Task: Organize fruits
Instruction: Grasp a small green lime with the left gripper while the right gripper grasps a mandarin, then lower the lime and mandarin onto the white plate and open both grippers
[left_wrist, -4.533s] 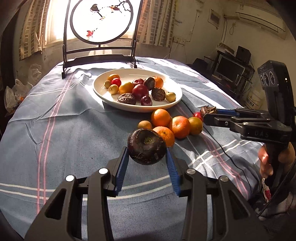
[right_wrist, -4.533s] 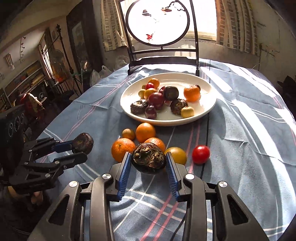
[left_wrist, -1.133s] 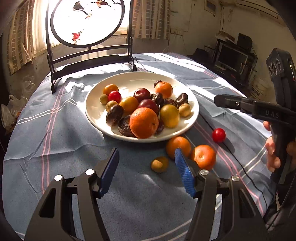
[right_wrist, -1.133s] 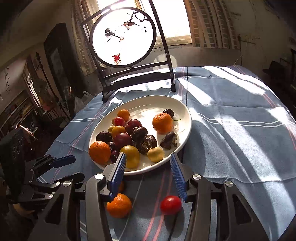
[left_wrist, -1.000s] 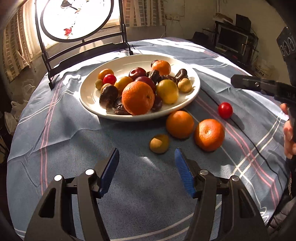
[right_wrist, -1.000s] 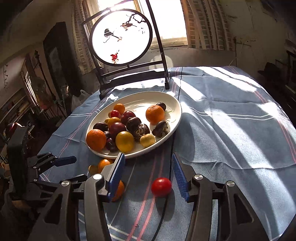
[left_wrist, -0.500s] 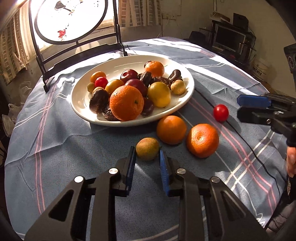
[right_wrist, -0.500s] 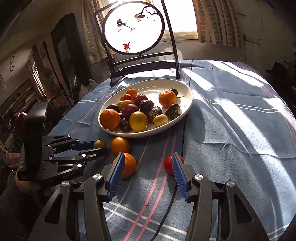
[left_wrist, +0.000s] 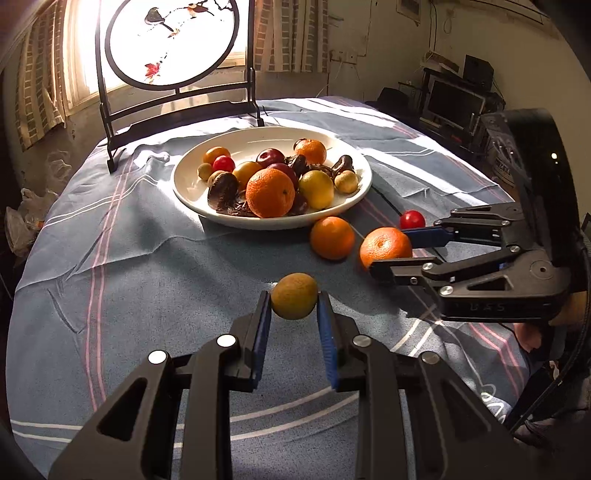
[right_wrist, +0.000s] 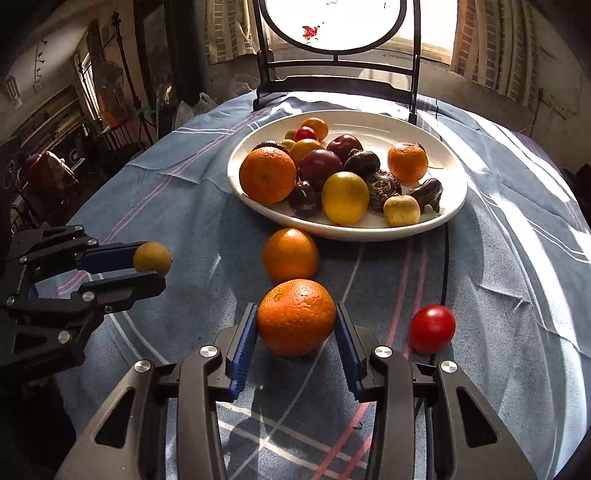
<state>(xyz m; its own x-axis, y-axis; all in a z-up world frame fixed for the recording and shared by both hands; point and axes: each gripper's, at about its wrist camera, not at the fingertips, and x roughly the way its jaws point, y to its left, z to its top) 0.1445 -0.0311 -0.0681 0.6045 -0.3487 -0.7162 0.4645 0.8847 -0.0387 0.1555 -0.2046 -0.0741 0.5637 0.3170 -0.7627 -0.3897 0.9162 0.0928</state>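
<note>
Nearest the left wrist camera, the left gripper (left_wrist: 294, 308) had its blue pads clamped on a small yellow-brown fruit (left_wrist: 294, 301), which seemed raised a little off the blue striped cloth (left_wrist: 147, 280). The right gripper (right_wrist: 296, 325) had its jaws closed against both flanks of an orange (right_wrist: 296, 317) — whether that one was lifted or resting on the cloth could not be told.

The plate (right_wrist: 448, 206) lay straight ahead of both pairs of jaws, beyond the fruit they held; the right gripper looked the nearer to its rim, with only one loose orange (right_wrist: 290, 254) in between. Both fruits were round, so no long axis mattered.

Off the plate I counted four pieces: two oranges, the small yellow-brown fruit and one red tomato (right_wrist: 432, 328) just right of the right gripper. On the plate — roughly fourteen, among them two oranges; the packed pieces hid one another.
</note>
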